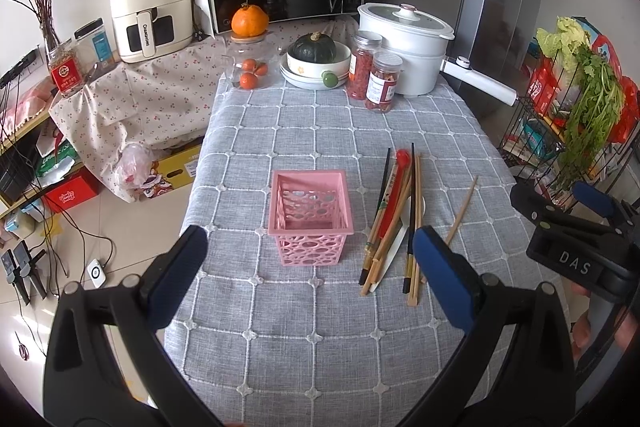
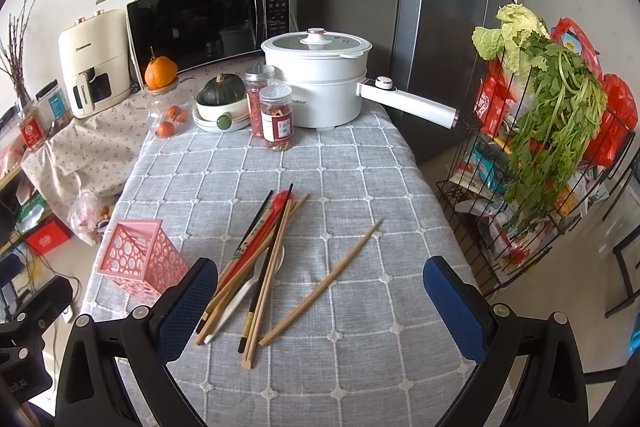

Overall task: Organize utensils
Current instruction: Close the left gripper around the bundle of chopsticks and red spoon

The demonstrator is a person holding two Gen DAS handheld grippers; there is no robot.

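Right now both grippers hover over the near end of a table covered by a grey checked cloth [image 1: 320,131], each with its blue-padded fingers spread wide and holding nothing. The left gripper [image 1: 310,253] points at a pink perforated basket [image 1: 310,217], which stands upright on the cloth just ahead of and between its two fingers, apart from both. Just to the right of the basket lies a loose pile of utensils [image 1: 394,219], reaching down beside the left gripper's right-hand finger. In the right wrist view, the right gripper [image 2: 320,285] frames a single wooden chopstick [image 2: 322,283] lying slantwise on the cloth, apart from the rest. The pile [image 2: 256,267] sits at this gripper's left-hand finger, whose pad overlaps the lower ends of a few sticks in the picture; whether it touches them I cannot tell.

By count there is one basket, one stray chopstick, one red spoon [image 2: 264,227], one white spoon [image 2: 244,291] partly buried under the sticks, at least two dark chopsticks, and several wooden ones too overlapped for an exact number. At the far end stand a white pot [image 2: 320,79] and two clear jars [image 2: 268,111].
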